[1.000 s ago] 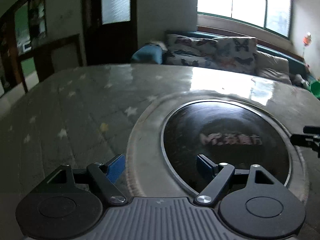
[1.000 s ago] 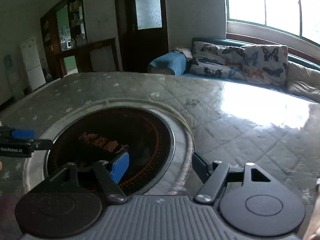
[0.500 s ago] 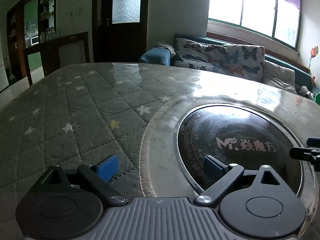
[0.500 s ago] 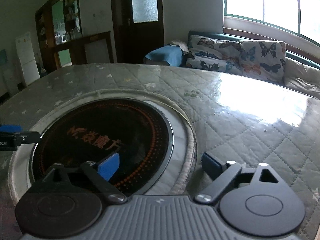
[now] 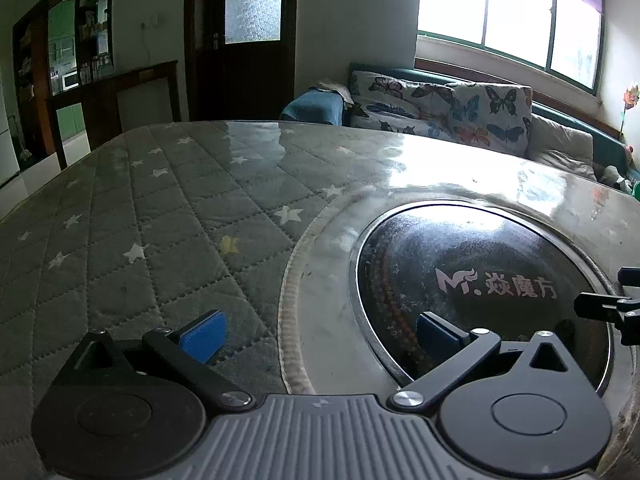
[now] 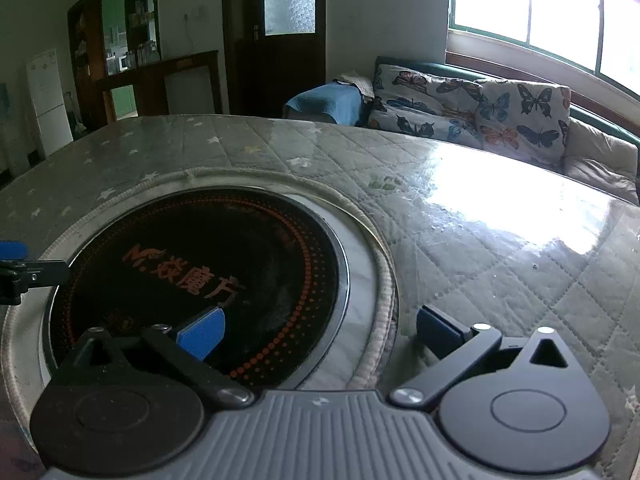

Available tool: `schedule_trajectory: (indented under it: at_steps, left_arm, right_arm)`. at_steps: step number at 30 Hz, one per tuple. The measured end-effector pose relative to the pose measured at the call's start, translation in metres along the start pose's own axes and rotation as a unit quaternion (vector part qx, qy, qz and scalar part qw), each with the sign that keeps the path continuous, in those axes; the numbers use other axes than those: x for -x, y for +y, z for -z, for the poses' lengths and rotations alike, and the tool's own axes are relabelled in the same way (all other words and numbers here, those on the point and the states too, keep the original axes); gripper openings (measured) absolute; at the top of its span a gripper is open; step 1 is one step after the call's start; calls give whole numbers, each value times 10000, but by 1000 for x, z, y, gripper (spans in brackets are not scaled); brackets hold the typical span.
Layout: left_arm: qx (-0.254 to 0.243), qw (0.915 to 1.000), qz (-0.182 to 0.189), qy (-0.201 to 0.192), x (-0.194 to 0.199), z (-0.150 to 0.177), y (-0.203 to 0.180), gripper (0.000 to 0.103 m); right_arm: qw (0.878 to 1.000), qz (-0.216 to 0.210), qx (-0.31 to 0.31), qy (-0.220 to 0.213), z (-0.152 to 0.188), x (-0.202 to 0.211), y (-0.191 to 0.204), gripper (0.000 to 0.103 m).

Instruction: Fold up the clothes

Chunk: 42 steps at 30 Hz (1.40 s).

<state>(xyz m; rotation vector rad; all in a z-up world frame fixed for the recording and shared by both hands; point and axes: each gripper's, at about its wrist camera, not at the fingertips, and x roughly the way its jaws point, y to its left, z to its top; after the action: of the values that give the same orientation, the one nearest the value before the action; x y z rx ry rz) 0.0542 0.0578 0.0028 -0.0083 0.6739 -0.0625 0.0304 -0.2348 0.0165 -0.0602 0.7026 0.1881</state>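
Daylight is pouring through the window [image 5: 508, 20] at upper right, blowing out. Glare is streaking the table cover [image 6: 500, 208]; edges are bending.

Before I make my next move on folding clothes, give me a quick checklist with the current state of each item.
1. Left gripper empty, jaws opening: ok.
2. Right gripper empty, jaws opening: ok.
3. Garment in view to fold: not ok, none on the quilted table cover.
4. Round black cooktop bare: ok.
5. Grippers apart from each other: ok.
6. Cooktop cold: cannot tell.
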Motion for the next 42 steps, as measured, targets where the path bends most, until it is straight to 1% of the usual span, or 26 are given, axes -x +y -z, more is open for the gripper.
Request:
schedule_trajectory:
  at_steps: [8, 19, 42]
  left_arm:
    - [-146, 9998, -121, 60, -4, 0, -6, 103]
    - [-277, 9993, -224, 111, -8, 0, -11, 103]
    - [-279, 9993, -228, 112, -9, 0, -12, 103]
  right_arm:
    - [9998, 128, 154, 65, 0, -4, 7, 103]
    - [9996, 162, 207, 77, -1, -4, 8, 103]
    - [9996, 162, 210, 81, 0, -3, 10, 103]
